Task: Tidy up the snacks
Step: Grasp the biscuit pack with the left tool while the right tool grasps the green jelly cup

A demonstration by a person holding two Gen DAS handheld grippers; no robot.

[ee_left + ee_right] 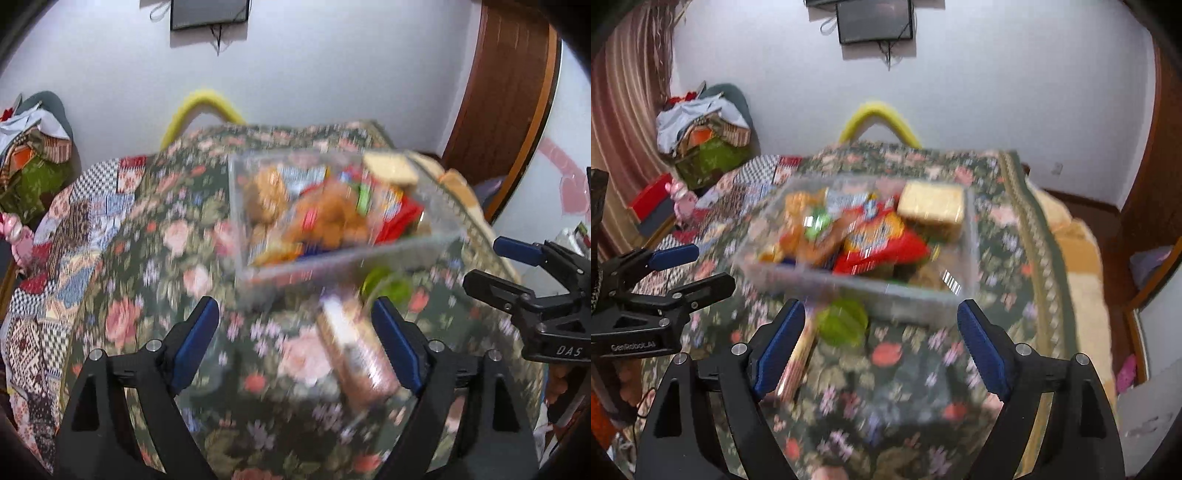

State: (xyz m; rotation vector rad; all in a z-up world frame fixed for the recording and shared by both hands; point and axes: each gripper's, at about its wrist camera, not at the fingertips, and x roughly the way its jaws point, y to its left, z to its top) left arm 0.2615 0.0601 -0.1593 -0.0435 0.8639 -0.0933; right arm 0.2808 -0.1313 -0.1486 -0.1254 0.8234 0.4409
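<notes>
A clear plastic box (369, 254) (923, 295) full of snack packets sits on the floral blanket; a red packet (886, 247) and a pale yellow block (932, 205) lie on top. In front of the box lie a green round snack (391, 286) (842, 321) and a long brown-and-white biscuit packet (354, 350) (798, 362). My left gripper (295, 332) is open and empty, with the biscuit packet near its right finger. My right gripper (882, 332) is open and empty above the blanket, in front of the box. Both views are blurred.
The floral blanket (155, 280) covers a bed, with a patchwork quilt (55, 258) on the left. A pile of clothes (701, 140) sits by the wall. A wooden door (509, 103) stands on the right. A yellow curved tube (879, 114) rises behind the bed.
</notes>
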